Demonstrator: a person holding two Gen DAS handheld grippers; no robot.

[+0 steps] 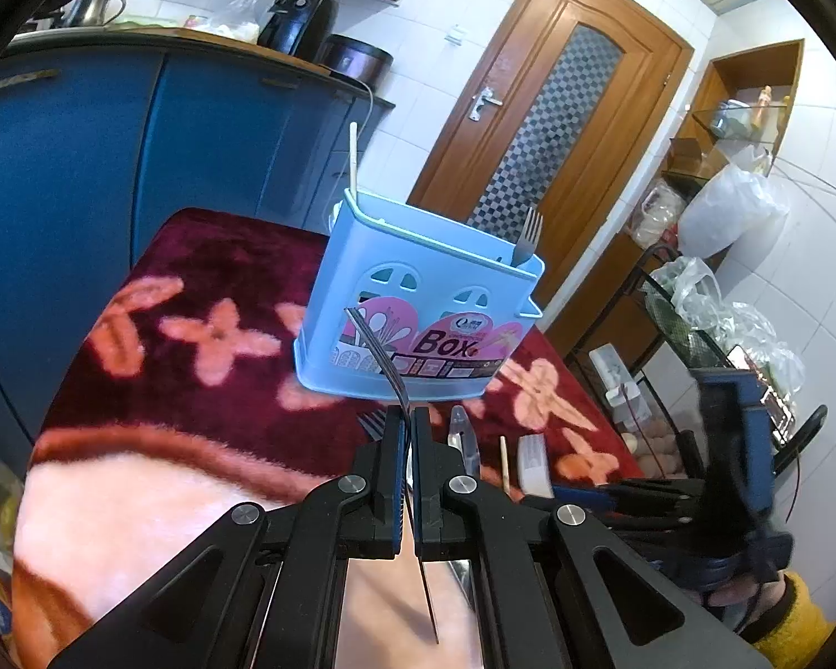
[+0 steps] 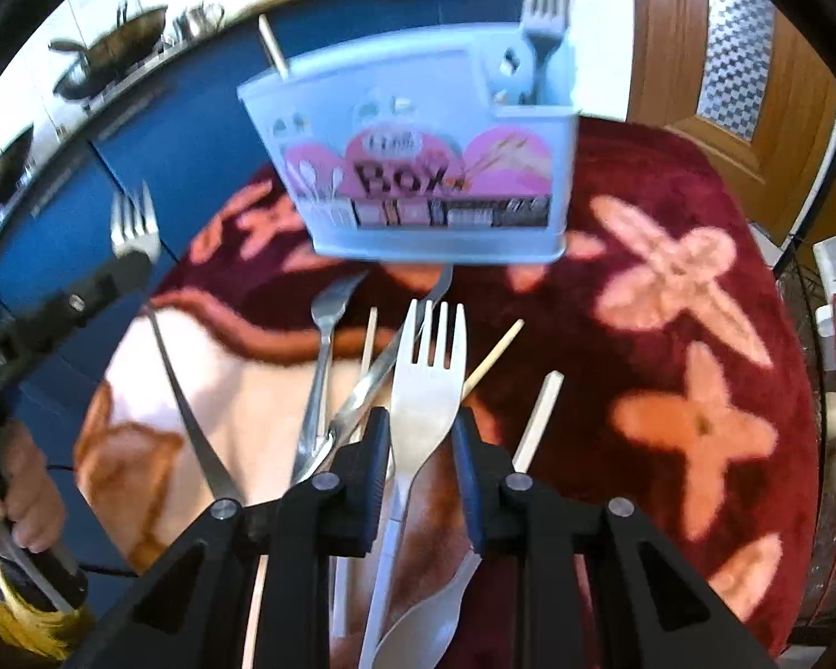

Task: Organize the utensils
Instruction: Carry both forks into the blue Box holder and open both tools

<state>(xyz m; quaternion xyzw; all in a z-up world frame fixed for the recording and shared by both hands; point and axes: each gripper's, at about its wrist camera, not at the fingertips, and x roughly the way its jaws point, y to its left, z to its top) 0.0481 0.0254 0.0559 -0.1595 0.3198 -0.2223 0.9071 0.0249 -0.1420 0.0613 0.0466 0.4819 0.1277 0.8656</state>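
A light blue utensil box [image 1: 418, 301] stands on the dark red flowered cloth [image 1: 195, 279], with a metal fork [image 1: 529, 234] upright in its right compartment and a chopstick [image 1: 353, 156] at its left end. My left gripper [image 1: 408, 418] is shut on a metal fork [image 1: 373, 345], held edge-on just in front of the box. My right gripper [image 2: 421, 423] grips a white plastic fork [image 2: 426, 373], tines pointing at the box [image 2: 418, 167]. Below lie metal utensils [image 2: 323, 368], chopsticks [image 2: 538, 418] and a white plastic spoon [image 2: 429, 613].
Blue cabinets [image 1: 111, 139] stand behind and to the left of the table. A wooden door [image 1: 557, 111] is behind the box. A wire rack with plastic bags [image 1: 696, 306] stands off the table's right edge. A hand [image 2: 22, 502] holds the left gripper's handle.
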